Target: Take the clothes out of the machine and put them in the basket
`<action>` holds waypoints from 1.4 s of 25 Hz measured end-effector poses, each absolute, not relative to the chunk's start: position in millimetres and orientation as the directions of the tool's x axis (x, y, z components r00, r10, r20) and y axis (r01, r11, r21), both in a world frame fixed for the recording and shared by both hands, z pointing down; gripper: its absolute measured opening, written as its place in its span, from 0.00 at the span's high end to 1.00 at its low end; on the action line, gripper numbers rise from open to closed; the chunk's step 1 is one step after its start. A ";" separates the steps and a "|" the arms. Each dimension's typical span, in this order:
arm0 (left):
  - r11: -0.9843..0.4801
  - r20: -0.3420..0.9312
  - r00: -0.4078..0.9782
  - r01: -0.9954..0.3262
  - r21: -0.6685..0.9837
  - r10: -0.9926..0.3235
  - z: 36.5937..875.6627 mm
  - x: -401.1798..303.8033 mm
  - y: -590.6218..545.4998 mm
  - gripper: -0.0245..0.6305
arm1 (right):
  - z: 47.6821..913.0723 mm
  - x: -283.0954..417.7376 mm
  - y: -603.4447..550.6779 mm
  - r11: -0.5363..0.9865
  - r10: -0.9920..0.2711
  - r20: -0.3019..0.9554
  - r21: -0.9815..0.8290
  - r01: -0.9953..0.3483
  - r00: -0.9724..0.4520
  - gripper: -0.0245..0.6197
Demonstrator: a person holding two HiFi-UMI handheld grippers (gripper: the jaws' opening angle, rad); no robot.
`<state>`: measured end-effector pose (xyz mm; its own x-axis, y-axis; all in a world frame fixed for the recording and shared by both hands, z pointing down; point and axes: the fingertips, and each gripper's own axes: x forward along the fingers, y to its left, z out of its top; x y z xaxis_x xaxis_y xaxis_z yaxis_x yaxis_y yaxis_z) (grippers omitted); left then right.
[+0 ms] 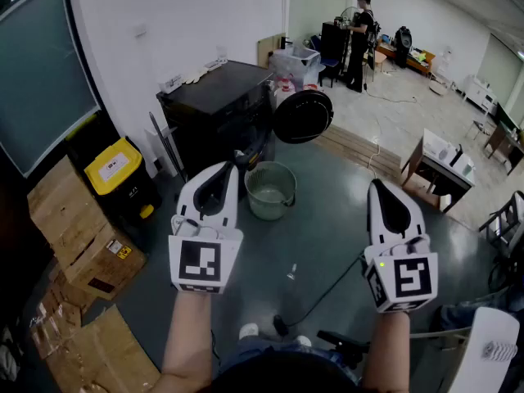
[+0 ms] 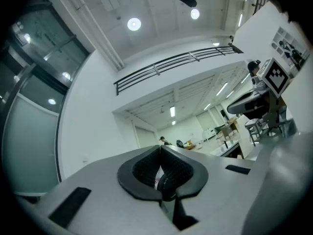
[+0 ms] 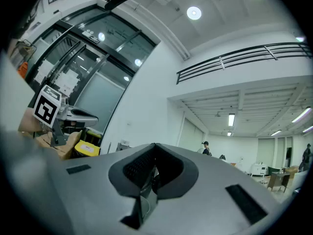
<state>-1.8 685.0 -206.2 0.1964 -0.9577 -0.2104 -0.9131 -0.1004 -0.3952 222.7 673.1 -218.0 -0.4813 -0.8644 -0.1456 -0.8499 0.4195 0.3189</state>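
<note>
Pale green plastic is seen in the basket (image 1: 267, 206), which is placed upright on the grey floor (image 1: 327, 219), just in front of the black machine (image 1: 214, 103). The round door (image 1: 303, 116) of the machine is swung open and is seen above the basket, a little to its right. What lies inside the machine is hidden by the left gripper (image 1: 231, 167), so the load cannot be made out. Both grippers are held up side by side over the floor, well apart from each other and clear of the basket and the machine. In the left gripper view the two dark ribbed pads are pressed together at their tips (image 2: 159, 149) and nothing is caught between them. The right gripper (image 1: 378, 184) is found in the same condition: in its own view the jaws (image 3: 155, 146) are closed against each other with nothing inside. A marker cube (image 1: 199, 262) is carried at the rear of the left gripper, and another (image 1: 406, 278) at the rear of the right one. Cardboard boxes (image 1: 75, 219) are stacked at the left edge of the head view, and a bin with a yellow lid (image 1: 113, 167) is set between them and the machine. A black cable (image 1: 327, 290) is laid on the floor near the right gripper. A person (image 1: 360, 33) is seen standing far behind, at the other end of the room.
</note>
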 end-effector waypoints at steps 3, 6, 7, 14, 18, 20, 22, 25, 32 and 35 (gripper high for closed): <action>-0.119 -0.200 0.212 -0.910 -0.397 -0.956 -205.2 5.2 685.3 0.96 | -216.2 223.2 674.9 0.421 -0.864 -0.137 0.328 -0.845 -0.484 0.96; -0.144 -0.173 0.226 -0.911 -0.387 -0.959 -200.2 8.1 683.8 0.96 | -215.8 219.6 675.9 0.437 -0.863 -0.129 0.297 -0.849 -0.489 0.96; -0.151 -0.163 0.227 -0.913 -0.379 -0.960 -197.6 7.0 683.4 0.96 | -214.4 217.1 677.0 0.459 -0.853 -0.127 0.278 -0.844 -0.506 0.96; -0.169 -0.192 0.212 -0.961 -0.218 -0.958 -195.0 -14.3 681.4 0.22 | -211.7 192.9 676.2 0.577 -0.790 -0.150 0.146 -0.804 -0.594 0.23; -0.118 -0.215 0.149 -0.982 -0.150 -0.965 -193.2 -42.1 678.0 0.09 | -204.3 182.8 668.7 0.529 -0.826 -0.164 0.110 -0.842 -0.540 0.07; -0.104 -0.202 0.134 -0.982 -0.155 -0.970 -188.4 -57.1 675.9 0.09 | -195.6 173.2 665.3 0.514 -0.839 -0.136 0.119 -0.849 -0.527 0.07; -0.096 -0.192 0.128 -0.981 -0.165 -0.973 -185.0 -72.3 673.9 0.09 | -189.4 162.9 662.0 0.502 -0.849 -0.117 0.124 -0.856 -0.515 0.07; -0.089 -0.176 0.119 -0.981 -0.172 -0.977 -176.8 -99.9 671.4 0.09 | -183.6 144.3 658.2 0.488 -0.859 -0.106 0.126 -0.864 -0.501 0.07; -0.100 -0.140 0.132 -0.972 -0.212 -0.981 -155.4 -150.7 662.0 0.09 | -162.8 104.6 650.3 0.445 -0.888 -0.047 0.160 -0.881 -0.457 0.07; -0.124 -0.116 0.153 -0.966 -0.228 -0.981 -150.9 -156.0 650.5 0.09 | -161.5 90.0 647.8 0.449 -0.887 -0.016 0.205 -0.870 -0.461 0.07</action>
